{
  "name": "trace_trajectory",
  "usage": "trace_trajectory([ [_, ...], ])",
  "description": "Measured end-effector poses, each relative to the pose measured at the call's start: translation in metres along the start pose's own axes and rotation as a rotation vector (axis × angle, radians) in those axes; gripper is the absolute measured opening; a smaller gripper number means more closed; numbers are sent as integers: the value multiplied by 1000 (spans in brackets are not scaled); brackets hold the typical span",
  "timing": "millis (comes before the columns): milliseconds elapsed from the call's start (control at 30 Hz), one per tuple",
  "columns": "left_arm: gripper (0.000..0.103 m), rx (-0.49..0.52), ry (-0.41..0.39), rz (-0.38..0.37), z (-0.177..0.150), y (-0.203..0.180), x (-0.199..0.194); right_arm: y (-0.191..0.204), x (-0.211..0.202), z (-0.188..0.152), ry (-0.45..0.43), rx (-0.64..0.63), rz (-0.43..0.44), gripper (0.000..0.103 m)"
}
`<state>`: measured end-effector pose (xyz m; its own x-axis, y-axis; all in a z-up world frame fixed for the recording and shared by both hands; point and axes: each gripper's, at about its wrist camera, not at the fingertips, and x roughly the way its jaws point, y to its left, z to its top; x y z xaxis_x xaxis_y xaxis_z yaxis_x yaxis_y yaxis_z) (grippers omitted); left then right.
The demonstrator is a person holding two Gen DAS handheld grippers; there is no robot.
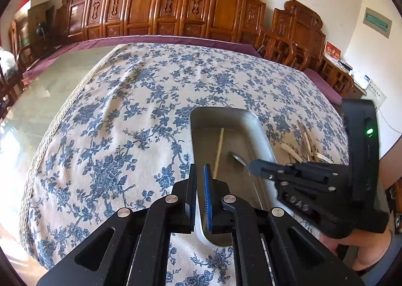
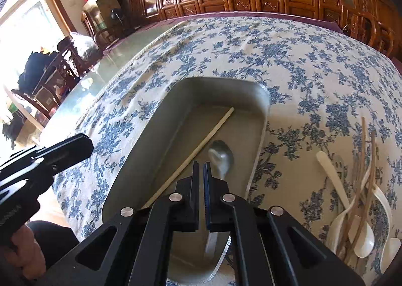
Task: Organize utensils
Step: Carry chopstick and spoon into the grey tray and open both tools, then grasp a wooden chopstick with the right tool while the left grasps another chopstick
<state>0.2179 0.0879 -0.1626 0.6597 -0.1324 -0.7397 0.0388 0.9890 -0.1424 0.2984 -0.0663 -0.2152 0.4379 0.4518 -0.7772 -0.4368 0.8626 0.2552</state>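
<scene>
A metal tray [image 1: 221,110] [image 2: 226,80] lies on the blue-flowered tablecloth. Inside it rest a pale chopstick [image 1: 218,150] [image 2: 201,142] and a metal spoon [image 1: 237,157] [image 2: 221,155]. My right gripper [image 2: 201,164] [image 1: 252,166] reaches down into the tray, shut with its tips at the spoon's neck. The spoon's handle runs back under its fingers. My left gripper [image 1: 199,168] [image 2: 89,145] hovers at the tray's left rim, shut with nothing in it. To the right of the tray lies a pile of white spoons and wooden chopsticks [image 1: 306,145] [image 2: 359,198].
The cloth covers a large table with a glass top [image 1: 62,72] showing to the left. Carved wooden chairs [image 1: 176,7] line the far side. A person's hand [image 1: 364,248] [image 2: 22,248] holds each gripper near the table's front edge.
</scene>
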Motion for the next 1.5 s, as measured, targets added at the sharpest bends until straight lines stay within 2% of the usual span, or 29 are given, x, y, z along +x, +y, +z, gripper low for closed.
trace_trajectory([
  [200,5,36,-2,-29,-1,-22,3,-32,-51,-3,-82,17,-39,6],
  [267,9,52,-1,-41,-1,-32,4,-49,-67,-8,-101,18,-76,6],
  [333,25,70,-3,-56,-3,-44,5,-70,-81,-14,-111,26,-124,6],
  [533,52,108,-9,-103,-5,-76,8,-126,-98,-34,-95,84,-237,6],
  [600,61,124,-8,-117,-7,-87,11,-137,-96,-40,-83,96,-258,13],
  [633,62,132,-8,-123,-8,-93,12,-141,-94,-43,-79,102,-264,19],
  [667,62,137,-5,-127,-9,-97,14,-144,-92,-45,-74,104,-268,20],
  [867,62,168,12,-131,-17,-115,22,-147,-70,-49,-29,111,-266,20],
  [1167,62,169,22,-132,-20,-115,24,-151,-40,-48,34,145,-282,20],
  [1200,62,168,22,-134,-20,-115,24,-152,-39,-48,37,148,-283,19],
  [1233,62,169,21,-135,-20,-116,24,-153,-38,-49,40,151,-282,12],
  [1333,62,177,21,-136,-21,-118,24,-156,-45,-50,22,164,-275,6],
  [1500,62,201,24,-139,-25,-127,25,-158,-66,-54,-7,165,-254,6],
])
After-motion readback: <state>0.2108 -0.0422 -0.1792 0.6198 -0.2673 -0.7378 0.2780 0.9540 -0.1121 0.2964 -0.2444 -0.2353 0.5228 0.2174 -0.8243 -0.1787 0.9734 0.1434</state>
